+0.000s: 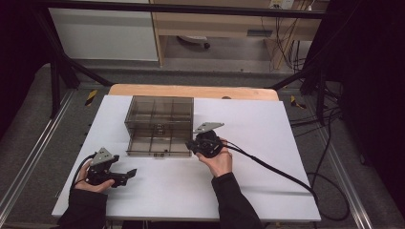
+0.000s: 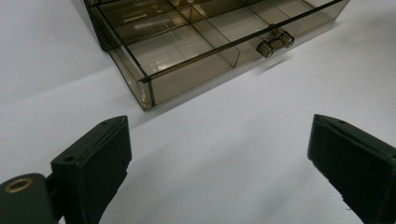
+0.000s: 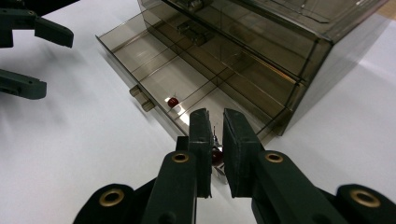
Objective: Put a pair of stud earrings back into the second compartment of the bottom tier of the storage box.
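Note:
A smoked see-through drawer cabinet stands mid-table with its bottom drawer pulled out; the drawer is split into compartments and has a small handle. My right gripper hovers at the drawer's front right corner, shut on a small red piece with a thin stem. Another small red spot shows in the compartment behind the handle. My left gripper rests low at the front left, open and holding nothing, pointing at the drawer.
White table top with bare room right of and in front of the cabinet. A black cable trails from the right gripper off the table's right edge. Black frame posts stand beyond the table's far corners.

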